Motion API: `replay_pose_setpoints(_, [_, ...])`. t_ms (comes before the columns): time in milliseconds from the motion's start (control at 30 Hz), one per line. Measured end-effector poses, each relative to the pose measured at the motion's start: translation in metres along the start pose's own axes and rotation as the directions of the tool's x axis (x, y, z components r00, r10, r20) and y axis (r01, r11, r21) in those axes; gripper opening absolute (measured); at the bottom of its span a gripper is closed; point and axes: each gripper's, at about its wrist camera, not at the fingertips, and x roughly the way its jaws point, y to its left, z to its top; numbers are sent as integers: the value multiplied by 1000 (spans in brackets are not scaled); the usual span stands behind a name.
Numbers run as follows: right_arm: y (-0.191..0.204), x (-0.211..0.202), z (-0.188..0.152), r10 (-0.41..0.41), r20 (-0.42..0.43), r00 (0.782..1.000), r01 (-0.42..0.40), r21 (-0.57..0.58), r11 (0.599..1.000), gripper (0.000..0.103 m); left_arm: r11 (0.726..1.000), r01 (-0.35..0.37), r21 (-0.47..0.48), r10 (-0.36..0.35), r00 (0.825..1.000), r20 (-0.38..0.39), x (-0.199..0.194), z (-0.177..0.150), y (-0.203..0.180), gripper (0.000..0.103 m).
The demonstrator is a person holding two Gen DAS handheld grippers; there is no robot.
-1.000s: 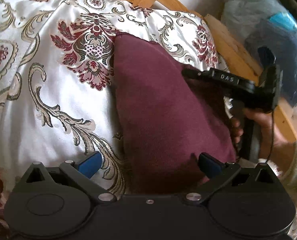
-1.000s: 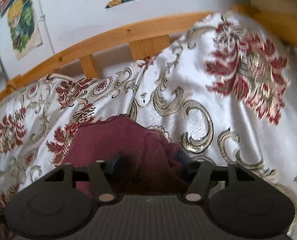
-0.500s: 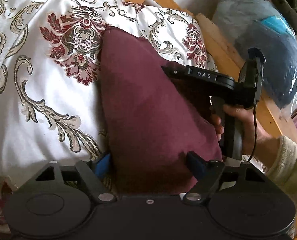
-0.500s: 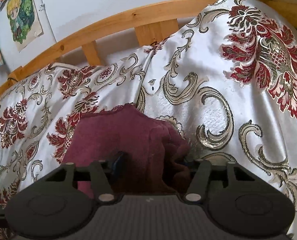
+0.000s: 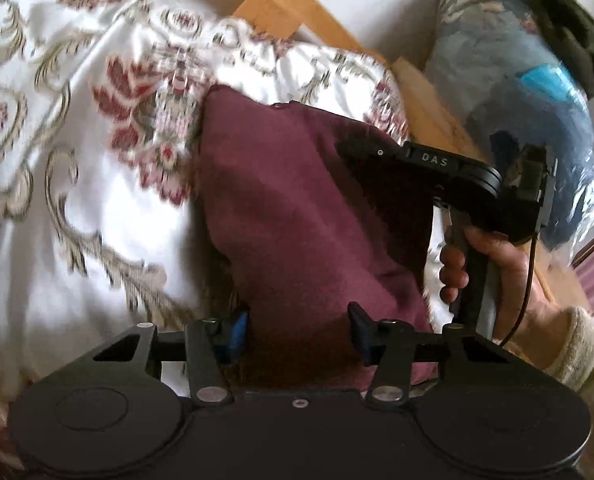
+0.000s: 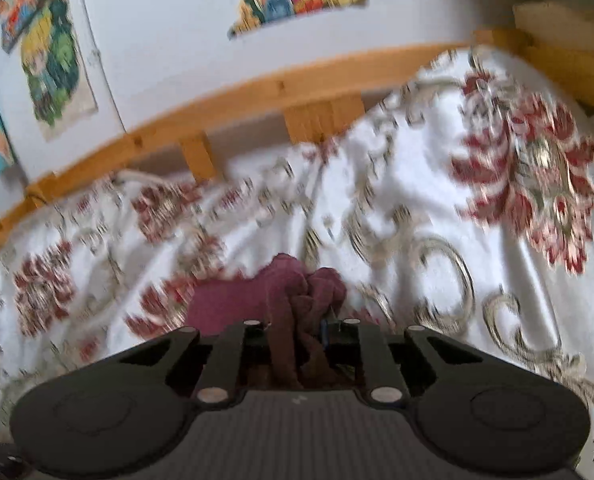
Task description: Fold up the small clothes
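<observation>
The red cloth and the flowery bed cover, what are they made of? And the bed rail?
The dark red cloth looks like soft, matte fleece or knit: fuzzy, no shine, bunching thickly in the right tongs. The flowery bed cover looks like satin or brocade, glossy white with woven red and gold patterns. The bed rail looks like varnished light wood, with knots showing.

You are looking at the cloth [image 5: 297,216] lying mid-frame on the bedspread [image 5: 77,200]; the rail [image 5: 317,28] is running along behind it at the top, and the bag [image 5: 537,120] is sitting upper right beyond the rail.
</observation>
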Motion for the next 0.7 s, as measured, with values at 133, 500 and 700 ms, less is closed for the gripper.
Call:
replay_pose_setpoints(133, [24,-5,26,51,56,997,-50,-16,999,19,1000,4,12,-5,997,73,-18,25,4,51])
replay_pose_setpoints(500, [91,76,81,123,41,992,-121,-48,992,19,992,-116,-53,124,969,215,-71,81,57,51])
replay_pose_setpoints(700, [122,130,70,71,-31,997,-74,-120,990,19,972,-191,-140,214,961,173,-64,82,89,52])
